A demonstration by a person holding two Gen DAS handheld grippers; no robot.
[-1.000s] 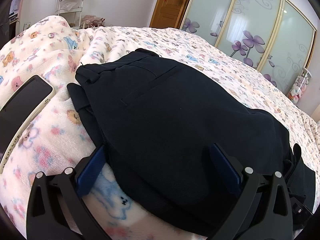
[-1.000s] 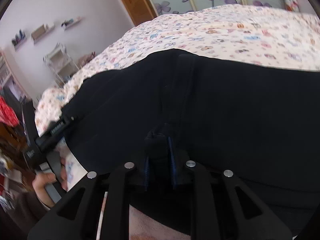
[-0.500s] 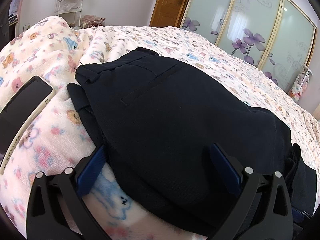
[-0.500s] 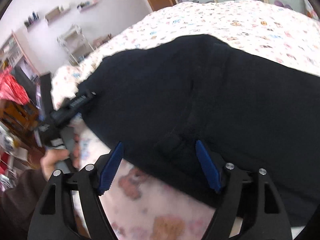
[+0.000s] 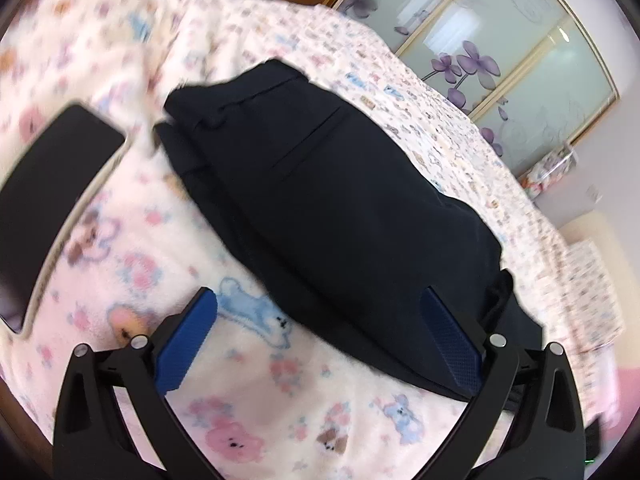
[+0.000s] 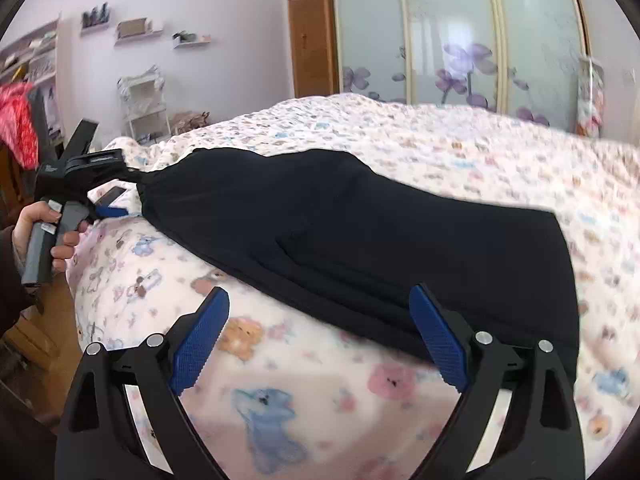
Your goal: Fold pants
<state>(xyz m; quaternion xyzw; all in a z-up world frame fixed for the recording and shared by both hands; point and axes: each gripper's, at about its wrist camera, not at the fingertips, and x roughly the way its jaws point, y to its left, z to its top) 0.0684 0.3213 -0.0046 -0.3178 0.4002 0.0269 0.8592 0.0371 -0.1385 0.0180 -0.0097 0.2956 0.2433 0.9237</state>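
Observation:
Dark navy pants lie folded in a compact stack on the bed's cartoon-print blanket. My left gripper is open just short of their near edge, its blue pads clear of the cloth. The right wrist view shows the same pants stretching away to the left. My right gripper has its jaws opening wide, with blanket between them; the right pad overlaps the pants' near edge without pressing it. At the far left a hand holds the left gripper.
A black phone lies on the blanket left of the pants, also visible as a phone beside the left gripper. The bed's edge drops to a wooden floor at left. A glass-door wardrobe stands behind the bed.
My right gripper let go of the bunched pants fold, opened wide and drew back off the cloth. My left gripper, still open, also pulled back from the pants edge and turned.

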